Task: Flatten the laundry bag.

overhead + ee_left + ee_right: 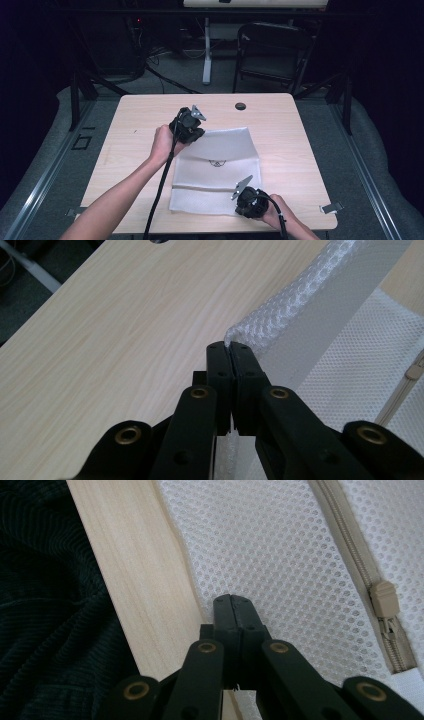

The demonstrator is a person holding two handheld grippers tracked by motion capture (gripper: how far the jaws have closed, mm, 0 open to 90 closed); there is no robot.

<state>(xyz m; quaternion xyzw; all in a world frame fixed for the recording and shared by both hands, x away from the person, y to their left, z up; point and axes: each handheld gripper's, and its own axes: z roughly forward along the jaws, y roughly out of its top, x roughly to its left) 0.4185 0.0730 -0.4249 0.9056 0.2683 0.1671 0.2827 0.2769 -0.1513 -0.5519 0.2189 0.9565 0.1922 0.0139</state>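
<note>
- Left claw [196, 131] [231, 347]: jaws pressed together, pinching the far-left corner of the mesh bag [215, 172] [300, 305], that edge lifted off the tabletop [280, 125] [115, 330].
- Right claw [248, 200] [232, 600]: jaws pressed together at the bag's [280, 555] near edge, by the tabletop [135, 580] edge; mesh seems caught between them.
- Bag: white, lies mid-tabletop, far part raised and folding over.
- Beige zipper [385, 600] runs across the bag, just right of the right claw in the right gripper view.
- Black grommet [240, 106] sits on the tabletop beyond the bag.
</note>
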